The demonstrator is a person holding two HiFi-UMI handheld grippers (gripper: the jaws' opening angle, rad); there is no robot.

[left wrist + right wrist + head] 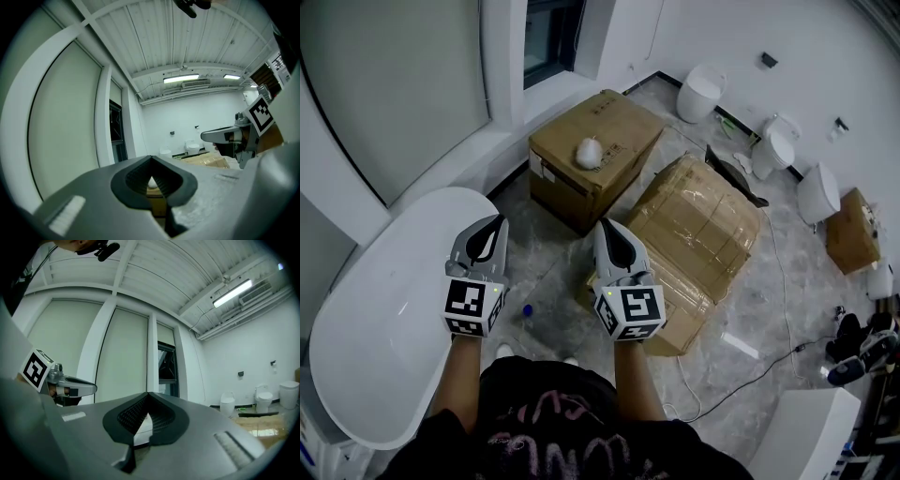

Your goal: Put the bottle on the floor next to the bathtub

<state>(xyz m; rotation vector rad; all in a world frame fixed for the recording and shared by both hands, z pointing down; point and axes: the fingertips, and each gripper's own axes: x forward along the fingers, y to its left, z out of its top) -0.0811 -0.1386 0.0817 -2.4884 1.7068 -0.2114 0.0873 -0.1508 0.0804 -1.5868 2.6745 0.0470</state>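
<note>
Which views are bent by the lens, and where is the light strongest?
Both gripper views are fisheye, with black corners and curved window frames. Left gripper view: ceiling lamps glow brightest. Right gripper view: a lamp glares. Head view: even light.

Grey marble floor (555, 265), white bathtub (384, 323), bottle (527, 310) beside it, two cardboard boxes (592, 155), toilets (700, 92)

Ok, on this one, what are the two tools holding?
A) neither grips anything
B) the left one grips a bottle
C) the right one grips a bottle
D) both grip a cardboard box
A: in their own views the left tool and the right tool each show jaws closed together, with nothing between them.
</note>
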